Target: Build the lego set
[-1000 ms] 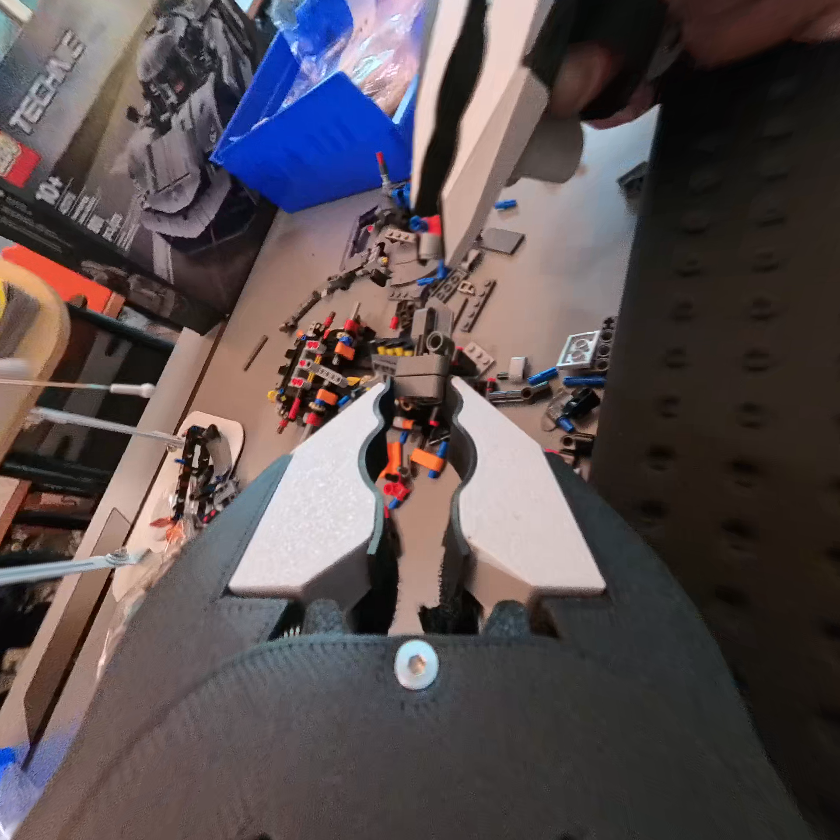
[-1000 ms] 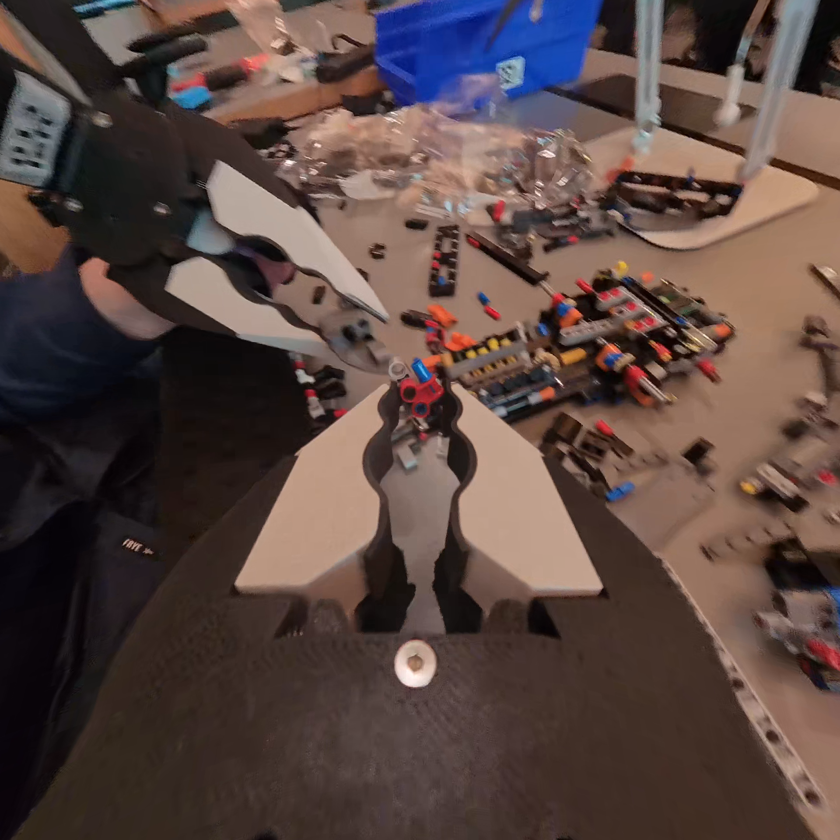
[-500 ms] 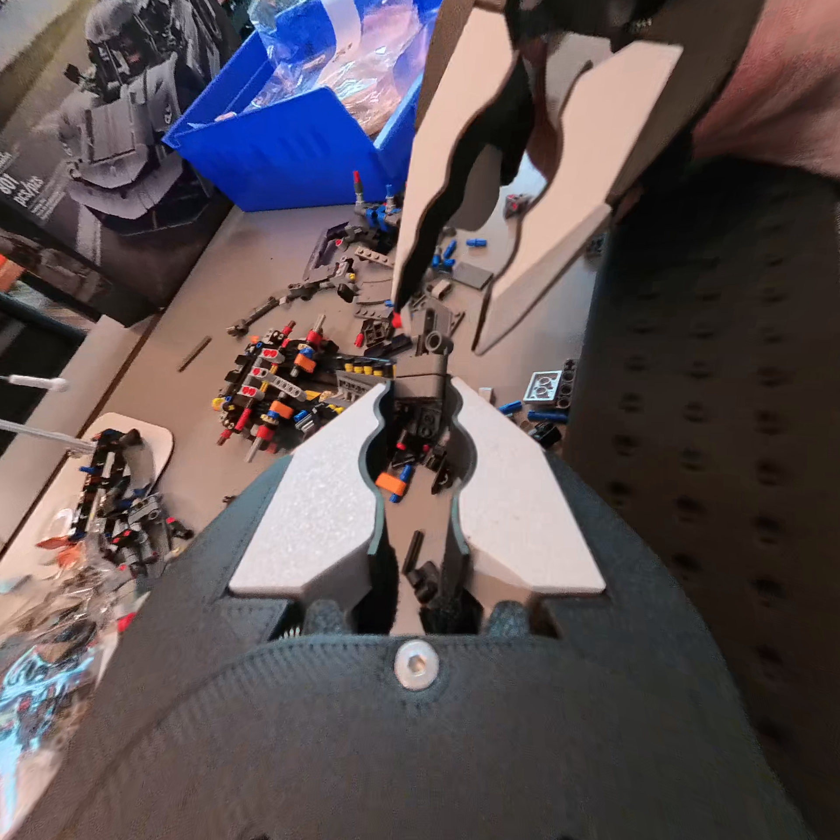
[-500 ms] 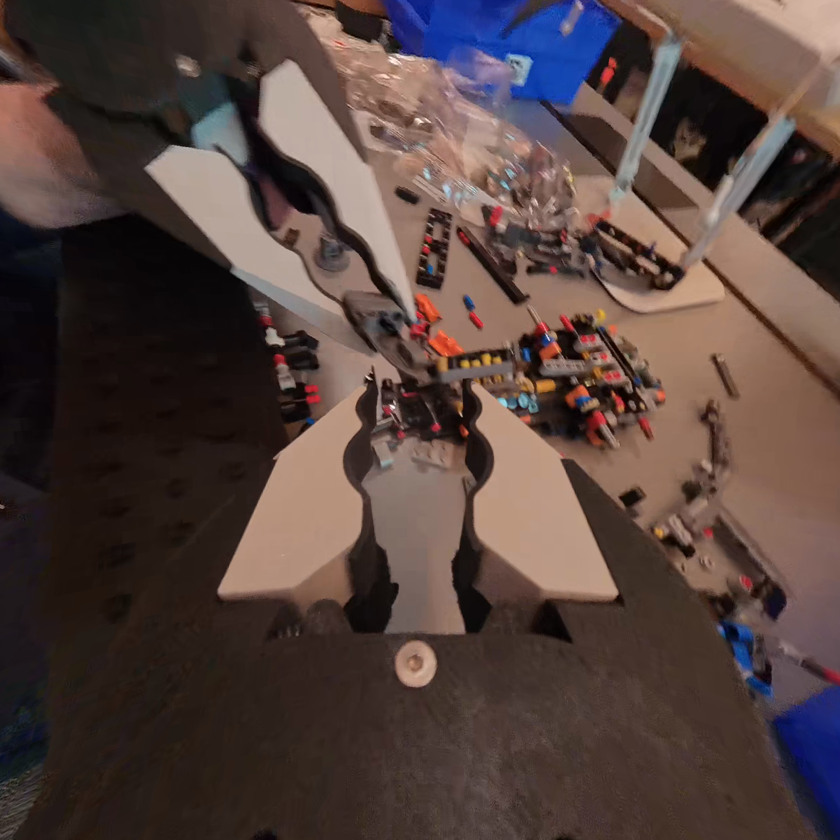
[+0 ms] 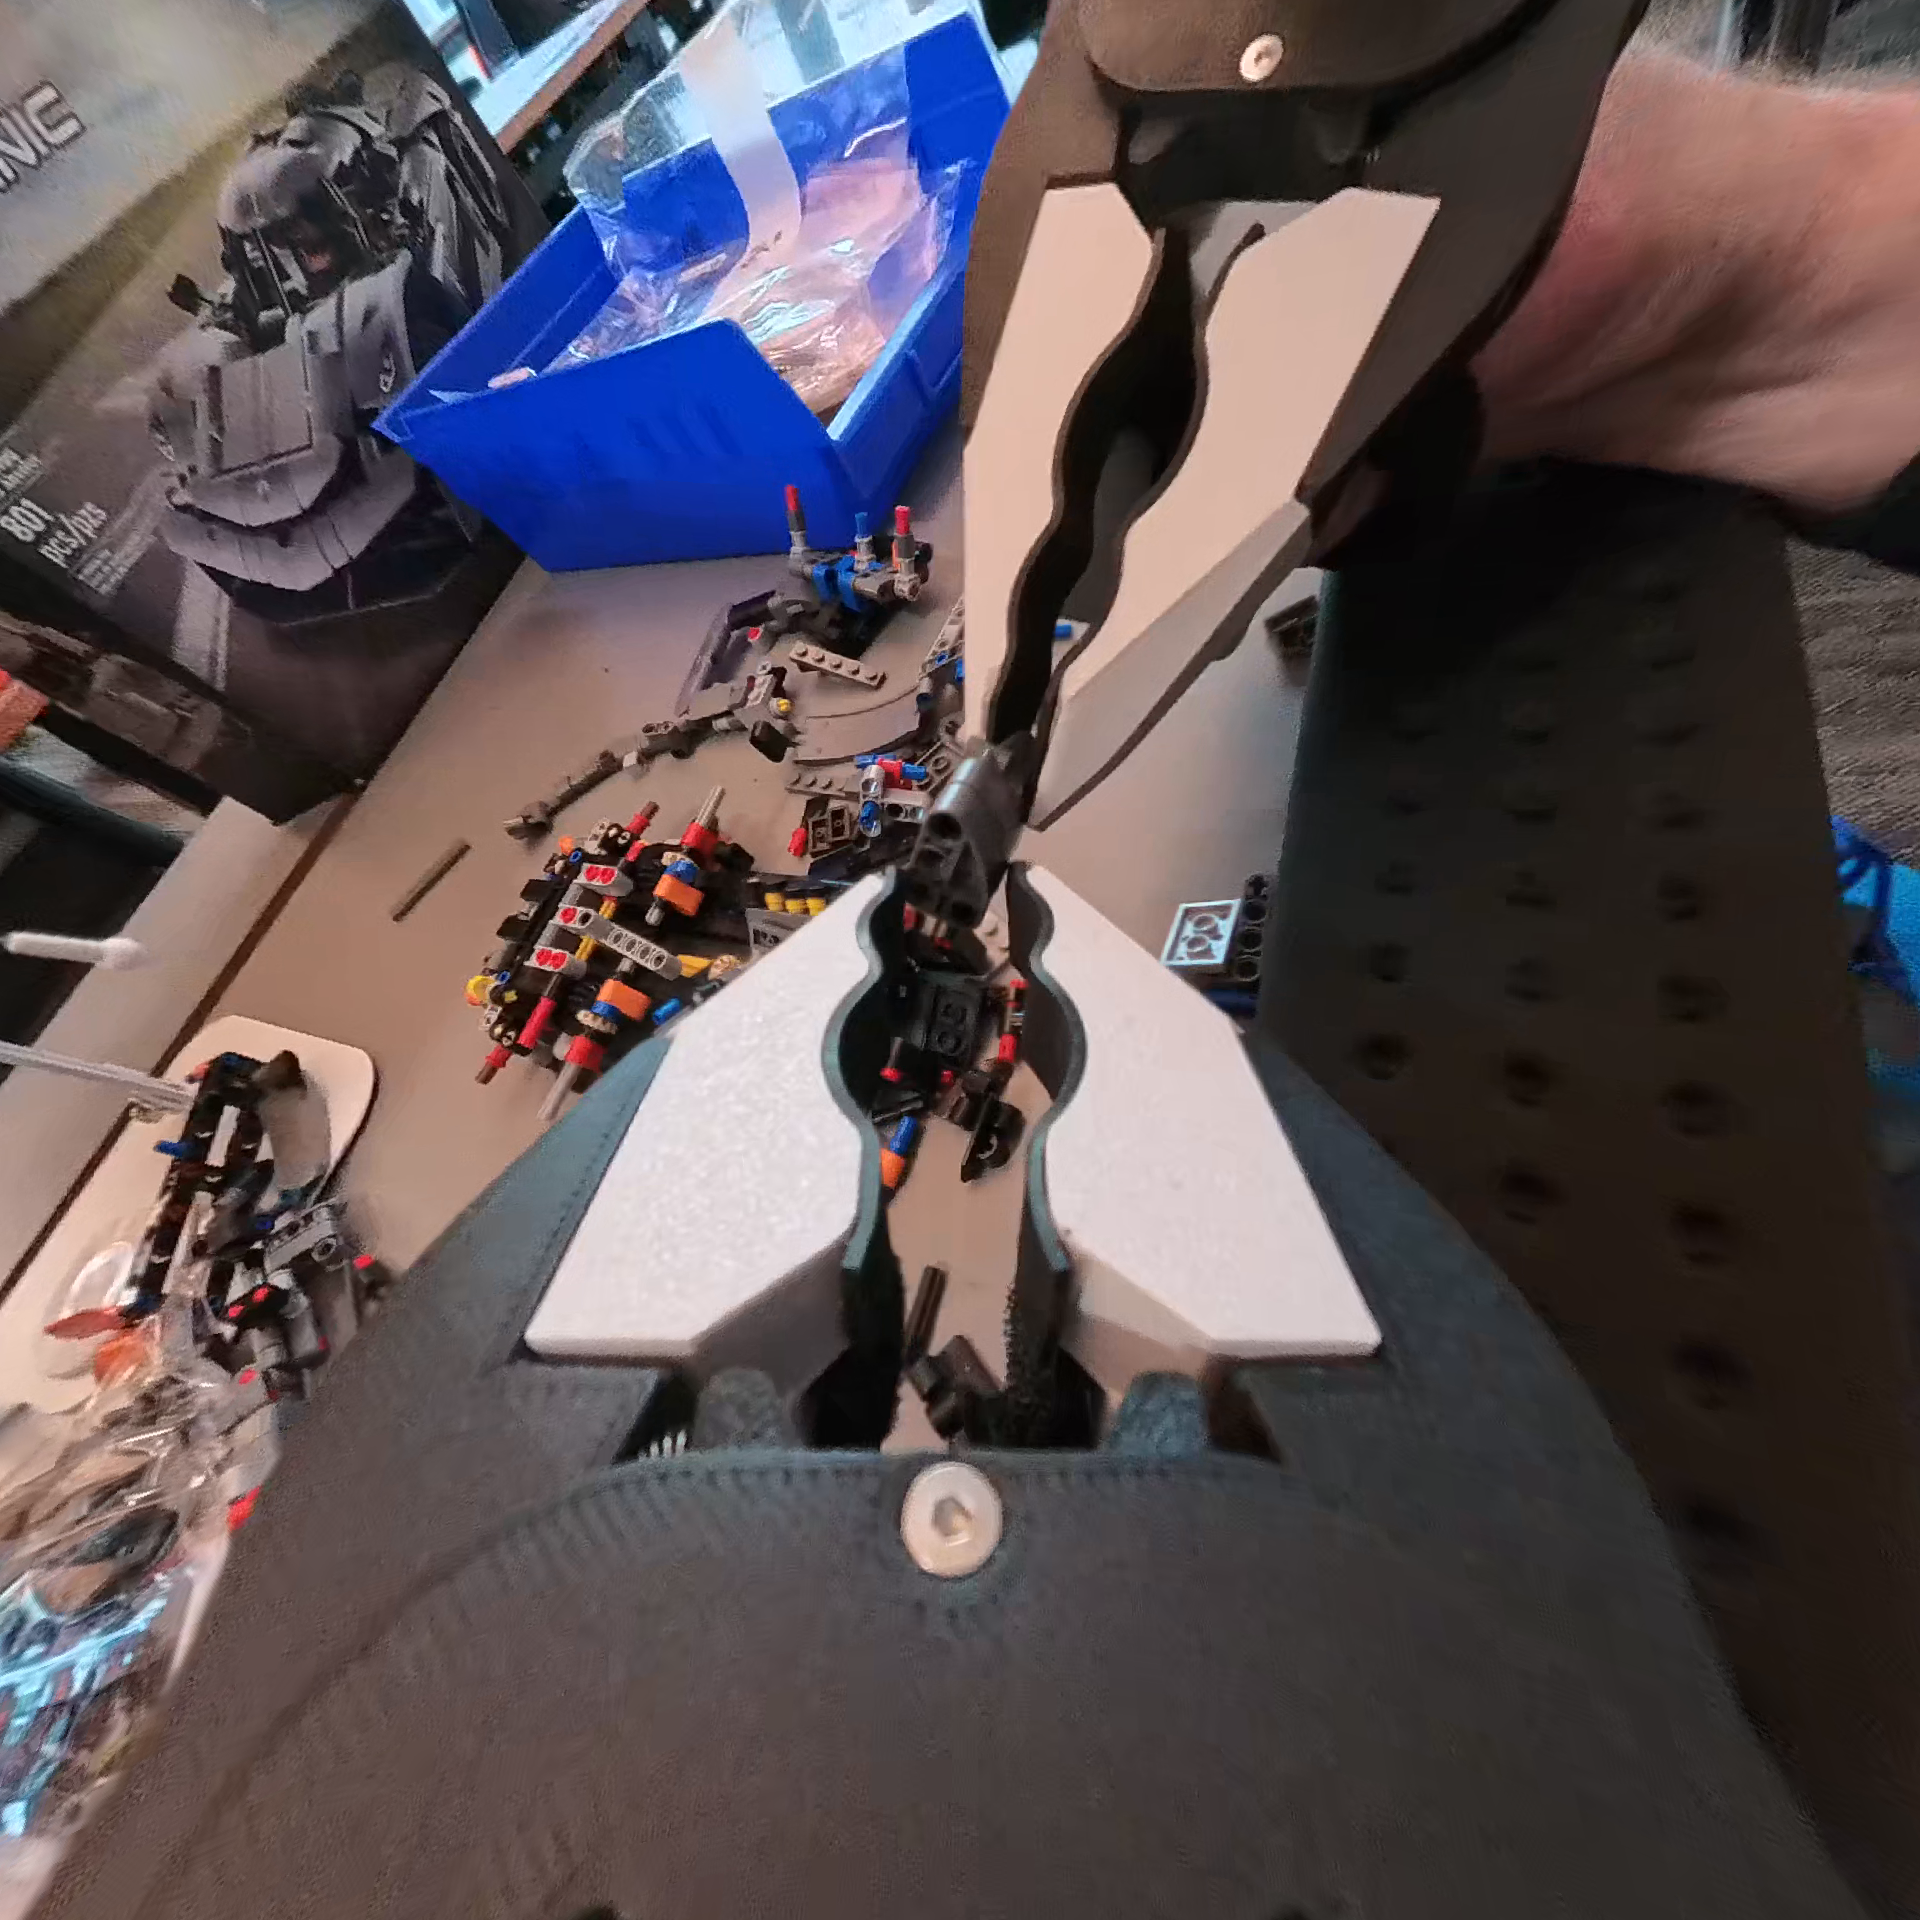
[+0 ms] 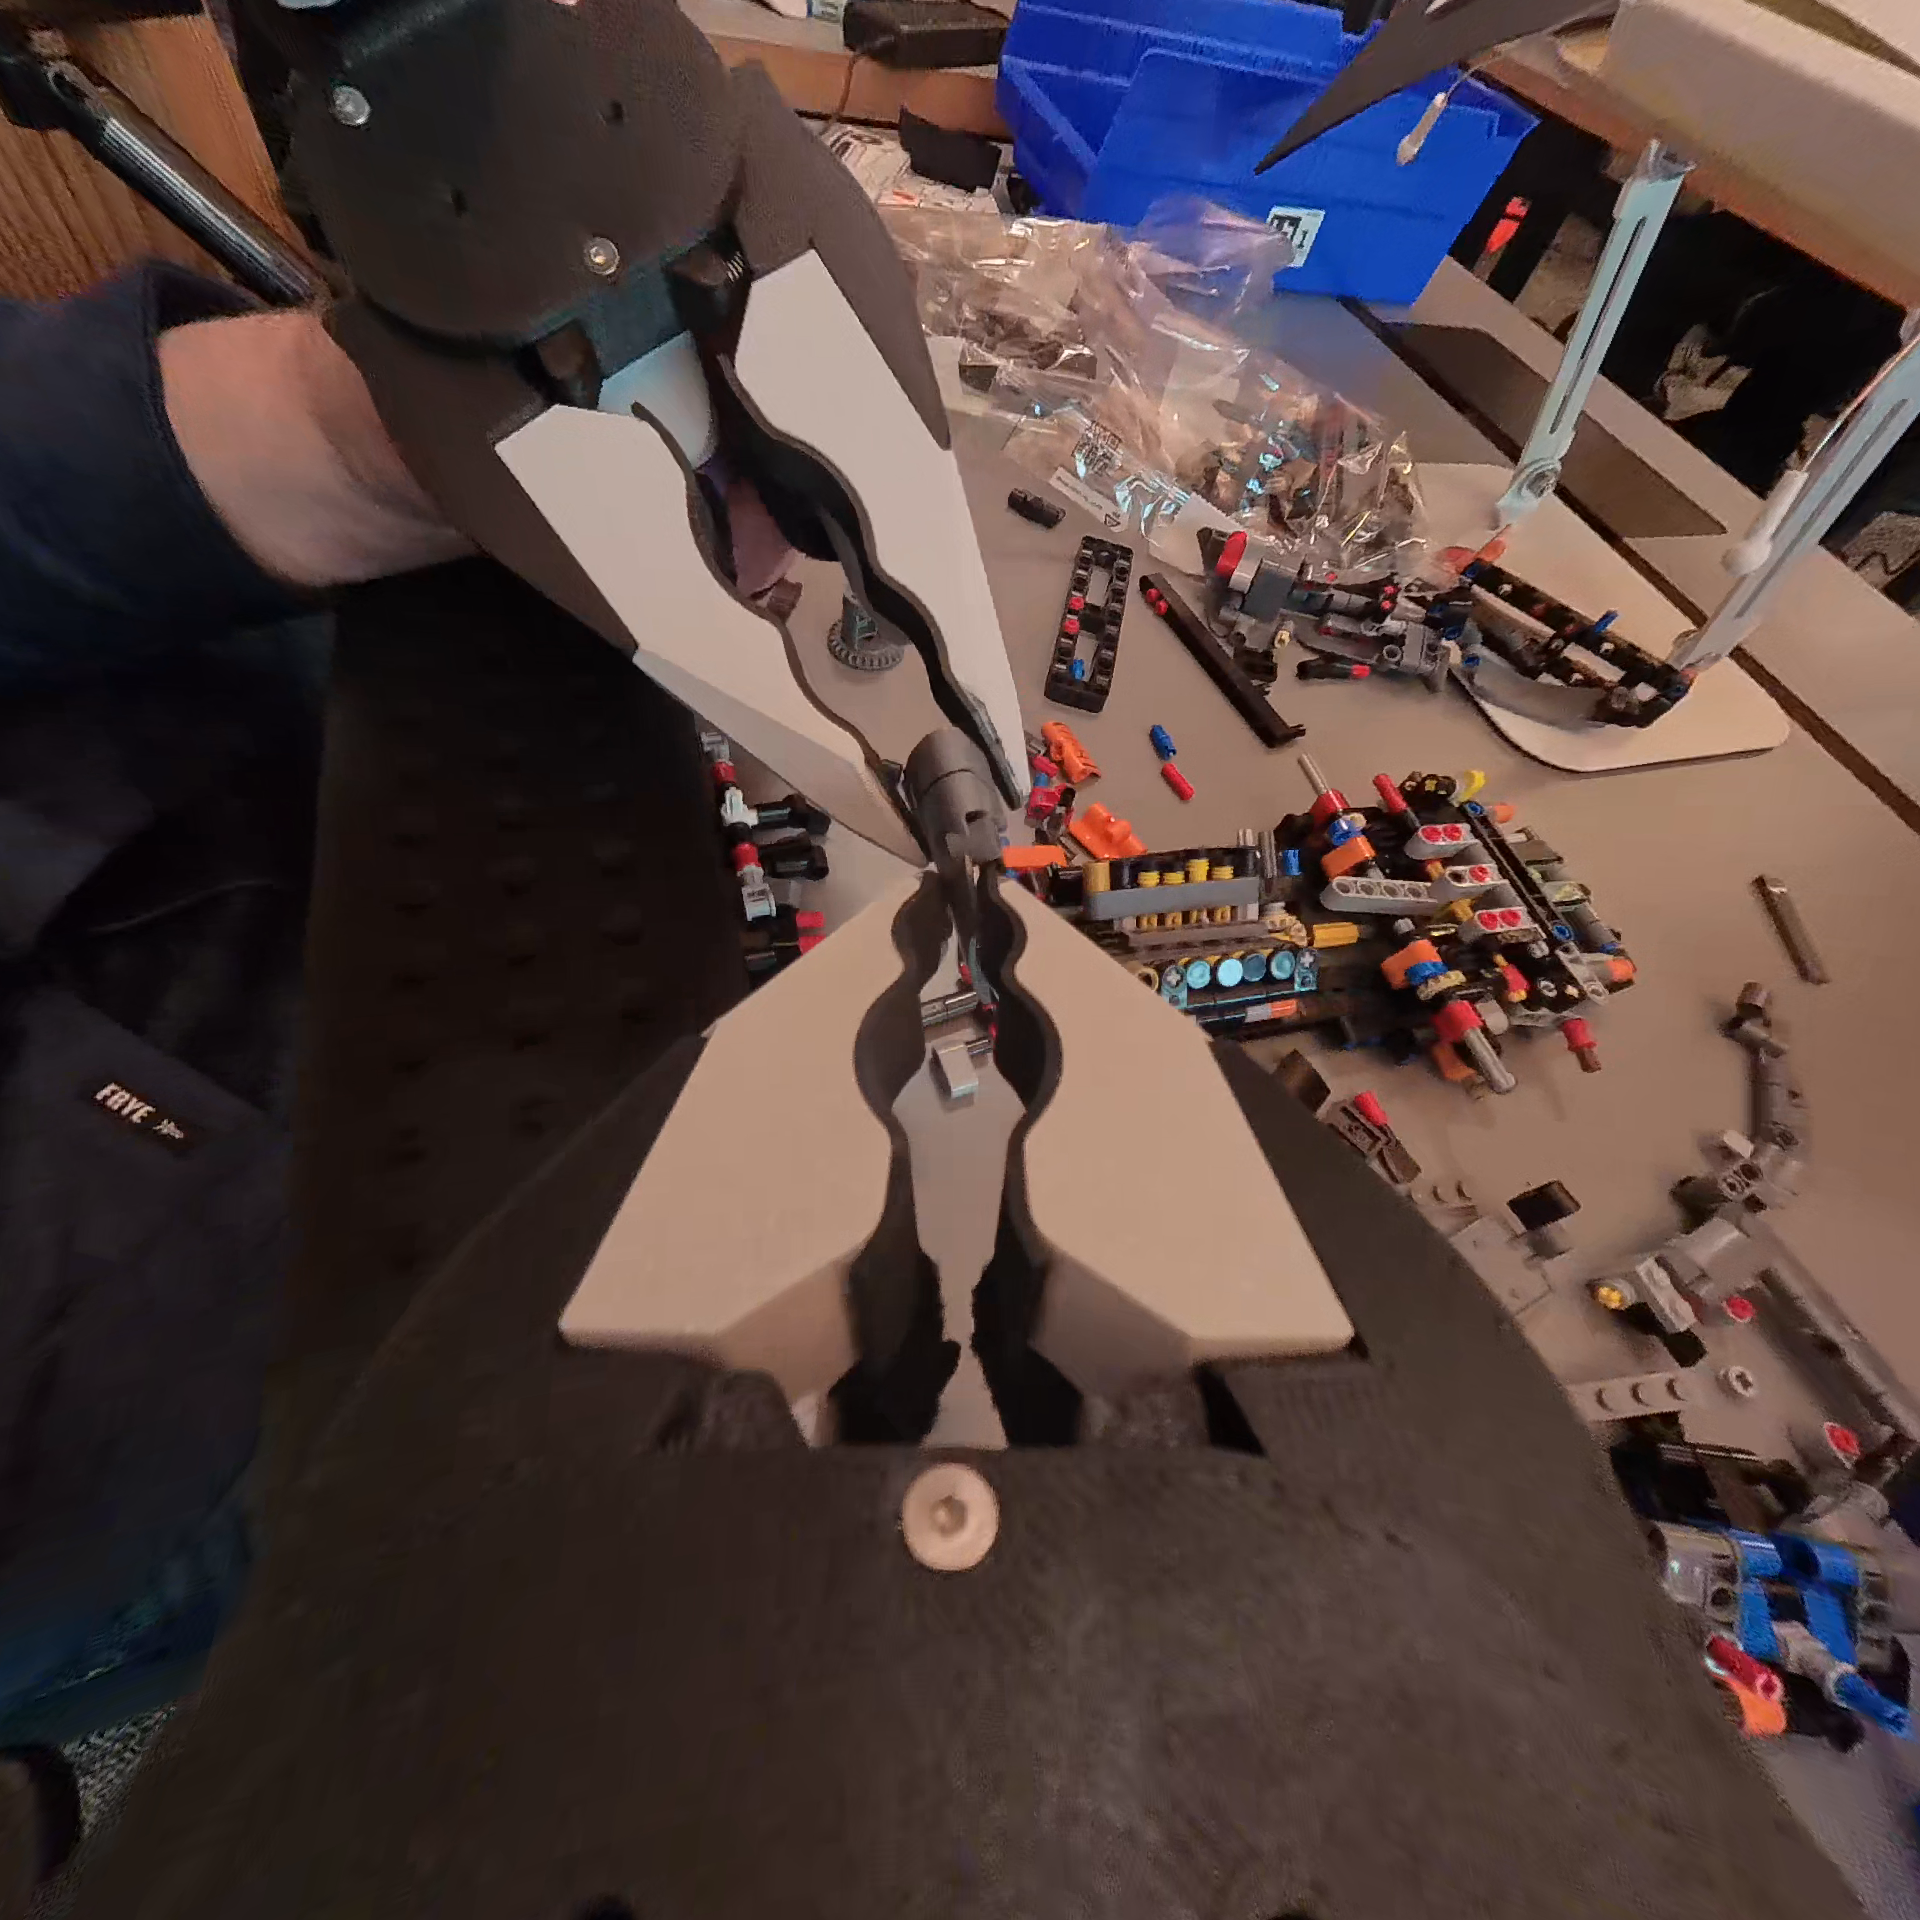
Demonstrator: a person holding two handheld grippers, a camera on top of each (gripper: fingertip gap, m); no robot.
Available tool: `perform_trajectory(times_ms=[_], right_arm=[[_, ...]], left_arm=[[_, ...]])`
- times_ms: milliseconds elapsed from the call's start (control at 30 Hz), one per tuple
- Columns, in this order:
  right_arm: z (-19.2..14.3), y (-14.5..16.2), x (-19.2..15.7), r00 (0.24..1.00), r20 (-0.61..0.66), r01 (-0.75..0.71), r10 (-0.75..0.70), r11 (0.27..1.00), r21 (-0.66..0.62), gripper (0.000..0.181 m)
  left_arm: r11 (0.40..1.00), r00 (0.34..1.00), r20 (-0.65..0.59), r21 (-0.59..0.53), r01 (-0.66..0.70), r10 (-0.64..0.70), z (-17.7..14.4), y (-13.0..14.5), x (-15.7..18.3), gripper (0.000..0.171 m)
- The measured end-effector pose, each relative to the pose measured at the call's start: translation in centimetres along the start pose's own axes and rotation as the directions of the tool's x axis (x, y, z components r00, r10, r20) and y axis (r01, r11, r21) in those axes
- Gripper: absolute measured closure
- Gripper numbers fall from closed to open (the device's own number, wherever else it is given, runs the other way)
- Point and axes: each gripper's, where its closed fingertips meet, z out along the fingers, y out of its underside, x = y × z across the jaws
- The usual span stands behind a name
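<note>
My left gripper (image 5: 958, 881) is shut on a dark grey lego piece (image 5: 951, 847) and holds it above the table. My right gripper (image 6: 963, 883) is shut on a small thin dark part (image 6: 961, 896) that sits against the end of that grey piece (image 6: 940, 779). The two grippers meet tip to tip. The right gripper (image 5: 1013, 779) shows from above in the left wrist view, and the left gripper (image 6: 966, 821) shows at upper left in the right wrist view. The main black build (image 5: 623, 935) with red, orange and yellow parts lies on the table (image 6: 1403, 935).
A blue bin (image 5: 675, 468) and the set's box (image 5: 208, 364) stand at the back. Clear bags (image 6: 1143, 395) and a white stand base with a black frame (image 6: 1610, 707) lie behind the build. Loose parts (image 6: 1662, 1247) are scattered around. A dark perforated surface (image 5: 1558, 1039) borders the table. Only a small space, under 4 cm, lies between the two pairs of fingers. Both grippers' tips are roughly 15 centimeters from the main black build (image 5: 623, 935). My right wrist view (image 6: 1408, 898) looks at it from another angle.
The two grippers have come together until their tips meet at the grey piece. The red piece seen in my right gripper's tips a second ago no longer shows.
</note>
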Motion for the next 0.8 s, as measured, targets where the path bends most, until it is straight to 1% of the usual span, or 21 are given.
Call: perform_trajectory(times_ms=[200, 300, 433, 567, 667, 800], right_arm=[[0.4, 0.9, -0.5, 0.999, 0.017, 0.037, -0.036, 0.998, -0.055, 0.177], [0.4, 1.2, -0.9, 0.997, 0.031, 0.078, -0.076, 0.994, -0.072, 0.177], [0.7, 1.7, -1.5, 0.991, 0.042, 0.134, -0.130, 0.986, -0.104, 0.177], [1.0, 1.8, -2.6, 0.984, 0.069, 0.169, -0.162, 0.980, -0.106, 0.178], [1.1, 1.7, -3.5, 0.982, 0.112, 0.159, -0.149, 0.983, -0.089, 0.178], [1.4, 2.1, -4.0, 0.980, 0.114, 0.176, -0.163, 0.978, -0.113, 0.179]], left_arm=[[0.996, 0.996, 0.031, -0.047, -0.080, 0.081, 0.1, 0.5, 0.4, 0.148], [0.996, 0.996, -0.011, -0.037, -0.087, 0.087, 0.0, 0.4, 1.4, 0.157], [0.990, 0.992, -0.013, -0.070, -0.124, 0.124, -0.3, 0.9, 2.1, 0.159], [0.995, 0.995, -0.059, -0.048, -0.083, 0.080, -1.1, 1.4, 2.8, 0.159], [0.998, 0.994, -0.094, -0.028, -0.061, 0.058, -1.7, 1.6, 3.5, 0.159], [0.998, 0.993, -0.105, -0.043, -0.048, 0.043, -1.8, 2.1, 3.5, 0.158]])
